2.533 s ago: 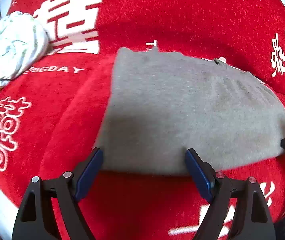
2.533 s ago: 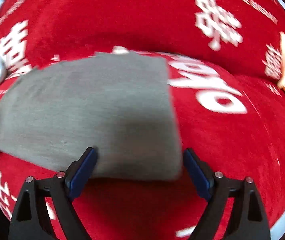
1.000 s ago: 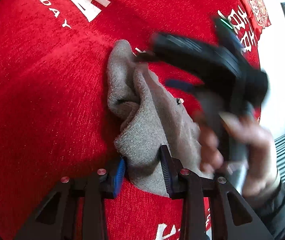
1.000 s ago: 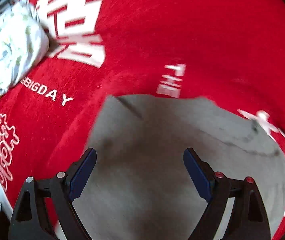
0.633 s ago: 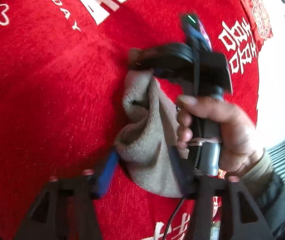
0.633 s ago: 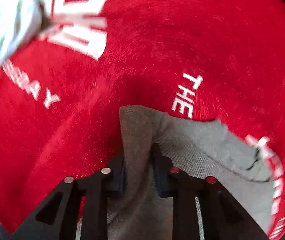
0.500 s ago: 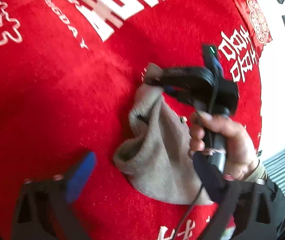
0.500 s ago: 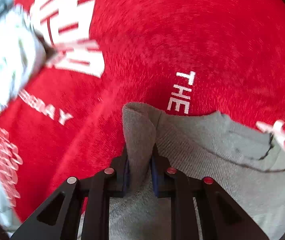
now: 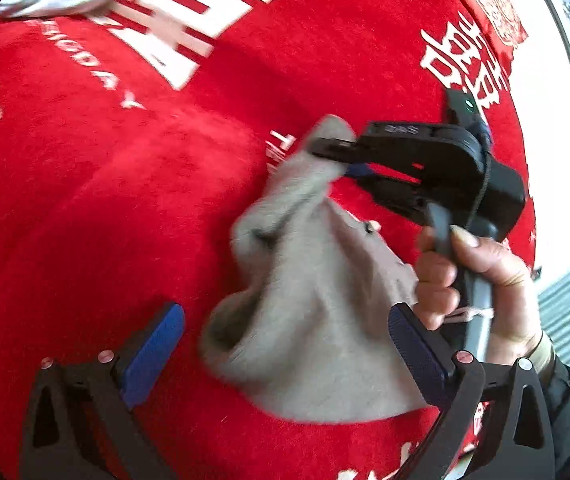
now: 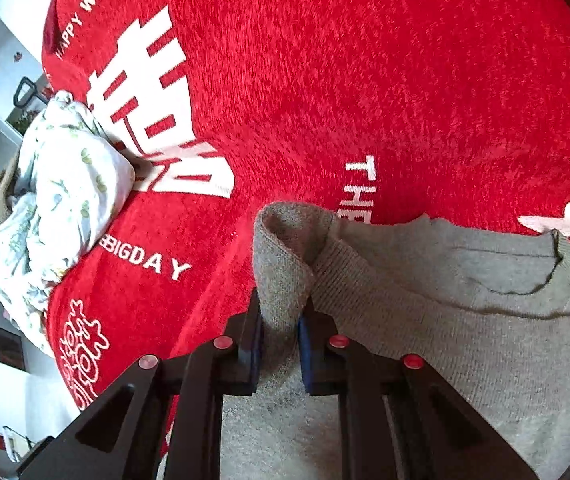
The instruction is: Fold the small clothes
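Left wrist view: the left gripper [image 9: 283, 344] stands wide apart, having just let go of the grey knit garment [image 9: 317, 320], which sags in a bunched heap on the red blanket [image 9: 105, 200]; the right gripper [image 9: 337, 156], in a person's hand [image 9: 481, 280], pinches its far edge. Right wrist view: the right gripper [image 10: 279, 336], open a second ago, is clamped on a raised fold of the grey knit garment [image 10: 445, 320], with a floral cloth bundle [image 10: 65, 200] well apart. The handover suggests the next fold falls to the right.
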{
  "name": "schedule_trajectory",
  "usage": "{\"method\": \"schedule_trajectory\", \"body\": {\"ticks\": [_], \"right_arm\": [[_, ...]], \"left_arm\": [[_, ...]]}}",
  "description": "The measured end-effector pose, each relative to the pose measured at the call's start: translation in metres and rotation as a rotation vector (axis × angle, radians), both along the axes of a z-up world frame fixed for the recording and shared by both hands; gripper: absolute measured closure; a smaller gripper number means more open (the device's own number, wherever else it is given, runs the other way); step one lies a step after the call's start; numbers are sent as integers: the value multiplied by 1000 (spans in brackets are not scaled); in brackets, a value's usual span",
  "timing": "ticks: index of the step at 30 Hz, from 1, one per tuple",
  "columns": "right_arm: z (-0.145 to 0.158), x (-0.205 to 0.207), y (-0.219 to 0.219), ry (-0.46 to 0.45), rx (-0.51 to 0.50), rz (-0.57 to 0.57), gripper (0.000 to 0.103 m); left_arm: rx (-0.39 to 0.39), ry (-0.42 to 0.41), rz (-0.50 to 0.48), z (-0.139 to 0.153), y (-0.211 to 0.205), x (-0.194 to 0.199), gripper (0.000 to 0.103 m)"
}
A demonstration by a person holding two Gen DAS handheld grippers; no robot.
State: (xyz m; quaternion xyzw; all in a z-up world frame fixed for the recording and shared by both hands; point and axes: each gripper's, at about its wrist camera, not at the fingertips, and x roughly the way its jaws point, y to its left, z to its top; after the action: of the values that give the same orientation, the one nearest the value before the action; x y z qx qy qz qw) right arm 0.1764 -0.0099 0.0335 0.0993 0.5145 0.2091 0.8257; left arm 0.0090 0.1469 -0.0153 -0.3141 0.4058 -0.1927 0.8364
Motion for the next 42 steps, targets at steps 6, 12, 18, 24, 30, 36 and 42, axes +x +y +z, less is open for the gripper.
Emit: {"method": "schedule_trajectory", "body": {"ticks": [6,12,18,24,30,36,42], "right_arm": [[-3,4,14,-4,-39,33,90],[5,0,4,-26,-31,37,90],[5,2,12,16,-125,43,39],[14,-2,35,27,-248,66,20],[-45,9,95,209,-511,166,20],[-38,7,92,106,-611,207,80],[-4,-3,39,42,-314,129,81]], "left_arm": [[-91,77,-81,-20,2,11,78],[-53,-49,-64,5,-1,-6,82],[26,-64,-55,10,-7,-9,82],[4,-67,-51,12,-5,-5,82],[42,-87,-53,14,-9,-8,82],[55,-84,-50,15,-9,-9,82],[114,32,21,1,2,-15,12]]}}
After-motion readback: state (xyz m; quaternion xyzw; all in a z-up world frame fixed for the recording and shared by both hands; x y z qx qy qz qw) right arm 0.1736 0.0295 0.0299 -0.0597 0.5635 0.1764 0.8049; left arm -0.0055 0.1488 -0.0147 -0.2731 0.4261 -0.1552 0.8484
